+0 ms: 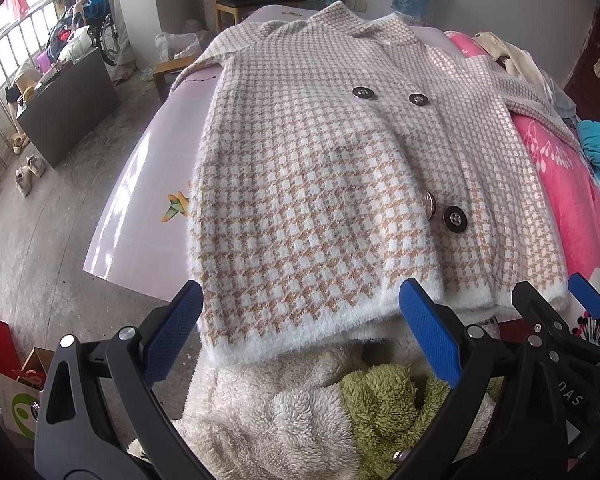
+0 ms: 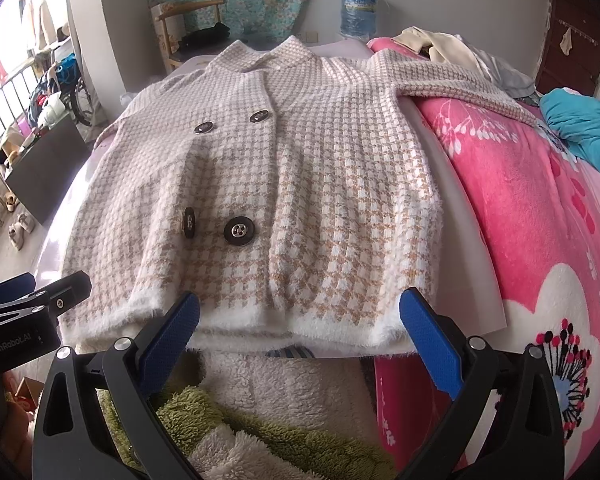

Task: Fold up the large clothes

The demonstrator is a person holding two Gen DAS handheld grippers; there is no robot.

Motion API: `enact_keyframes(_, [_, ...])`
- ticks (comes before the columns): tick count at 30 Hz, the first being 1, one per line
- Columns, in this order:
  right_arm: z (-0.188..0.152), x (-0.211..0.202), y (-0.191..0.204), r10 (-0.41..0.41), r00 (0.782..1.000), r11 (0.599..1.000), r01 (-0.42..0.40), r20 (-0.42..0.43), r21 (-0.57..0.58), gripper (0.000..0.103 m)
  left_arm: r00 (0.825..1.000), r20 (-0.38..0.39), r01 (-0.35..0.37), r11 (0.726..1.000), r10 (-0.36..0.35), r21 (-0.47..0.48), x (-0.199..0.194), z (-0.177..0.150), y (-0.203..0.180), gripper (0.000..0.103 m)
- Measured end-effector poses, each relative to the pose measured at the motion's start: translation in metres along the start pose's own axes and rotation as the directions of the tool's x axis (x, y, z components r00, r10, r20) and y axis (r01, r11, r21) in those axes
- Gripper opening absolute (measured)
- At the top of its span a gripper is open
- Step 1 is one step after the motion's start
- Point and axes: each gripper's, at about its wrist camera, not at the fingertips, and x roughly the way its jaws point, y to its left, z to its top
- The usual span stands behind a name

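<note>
A beige-and-white houndstooth cardigan [image 1: 320,168] [image 2: 284,184] with dark round buttons [image 2: 238,231] lies flat, front up, on a pale board [image 1: 140,184] on the bed. Its collar points away and its fuzzy white hem hangs over the near edge. One sleeve stretches out to the right over the pink blanket [image 2: 520,200]. My left gripper [image 1: 300,328] is open just in front of the hem's left part, nothing between its blue pads. My right gripper [image 2: 300,328] [image 1: 580,300] is open in front of the hem's right part, not touching it.
A white and green fleece garment [image 1: 320,408] [image 2: 260,420] lies below the hem, under both grippers. Loose clothes [image 2: 460,56] and a teal item [image 2: 584,128] lie at the bed's far right. A chair [image 1: 256,0], a dark cabinet [image 1: 72,112] and shoes [image 1: 28,172] stand on the floor to the left.
</note>
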Motion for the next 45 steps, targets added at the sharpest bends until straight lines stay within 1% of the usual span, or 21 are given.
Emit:
enact_keyframes(21, [0.002, 0.001, 0.004, -0.001, 1.000, 1.000, 0.001, 0.003, 0.000, 0.098, 1.000, 0.005, 0.006, 1.000, -0.006, -0.006, -0.008, 0.002, 0.008, 0.095])
enact_keyframes(45, [0.002, -0.002, 0.005, -0.005, 1.000, 1.000, 0.005, 0.005, -0.003, 0.098, 1.000, 0.007, 0.011, 1.000, -0.011, -0.017, -0.007, 0.003, 0.015, 0.095])
